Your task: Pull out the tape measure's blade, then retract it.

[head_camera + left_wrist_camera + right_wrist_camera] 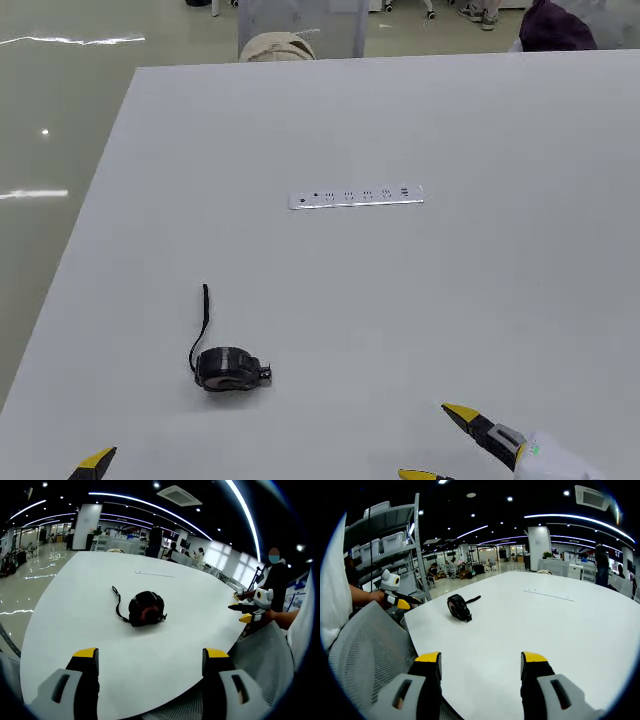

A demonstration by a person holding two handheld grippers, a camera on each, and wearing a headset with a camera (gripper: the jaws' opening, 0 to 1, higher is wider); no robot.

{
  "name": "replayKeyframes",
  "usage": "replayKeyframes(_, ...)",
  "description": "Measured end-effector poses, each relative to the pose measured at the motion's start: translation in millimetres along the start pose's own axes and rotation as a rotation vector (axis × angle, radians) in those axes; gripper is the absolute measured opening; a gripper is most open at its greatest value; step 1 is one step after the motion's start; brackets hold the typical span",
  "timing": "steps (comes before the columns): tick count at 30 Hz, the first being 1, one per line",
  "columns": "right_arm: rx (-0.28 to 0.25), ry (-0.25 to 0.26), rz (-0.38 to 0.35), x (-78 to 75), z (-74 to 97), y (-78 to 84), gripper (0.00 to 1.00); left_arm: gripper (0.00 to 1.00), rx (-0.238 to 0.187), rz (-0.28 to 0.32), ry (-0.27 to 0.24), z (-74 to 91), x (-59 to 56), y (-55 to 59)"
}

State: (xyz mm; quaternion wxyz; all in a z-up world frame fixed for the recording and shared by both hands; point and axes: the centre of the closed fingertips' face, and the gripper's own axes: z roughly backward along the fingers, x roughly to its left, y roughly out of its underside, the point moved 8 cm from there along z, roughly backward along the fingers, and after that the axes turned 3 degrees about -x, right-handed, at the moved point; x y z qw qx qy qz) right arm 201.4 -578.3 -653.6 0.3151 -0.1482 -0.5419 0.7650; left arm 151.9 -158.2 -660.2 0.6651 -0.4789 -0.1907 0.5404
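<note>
- Lying on the white table [480, 280] in the head view, the black tape measure [232, 369] sits ahead of the left tongs [95, 462] and well left of the right tongs [440, 445]. Its blade is wound in and its strap [203, 320] trails away from both.
- A power strip [356, 197] lies farther beyond.
- In the left gripper view, the left tongs [151, 655] stand wide apart and empty, with the tape measure [146, 608] straight ahead, untouched. The right tongs [247, 612] hover off to the right.
- In the right gripper view, the right tongs [480, 660] are spread and empty. The tape measure [459, 607] lies ahead, slightly left, and the left tongs [400, 600] are farther left, past the table's edge.
</note>
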Motion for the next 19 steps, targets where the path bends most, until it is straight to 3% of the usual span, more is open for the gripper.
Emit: replayKeyframes(19, -0.004, -0.001, 0.001, 1.3, 0.2, -0.9, 0.64, 0.84, -0.003, 0.006, 0.002, 0.5, -2.5, 0.6)
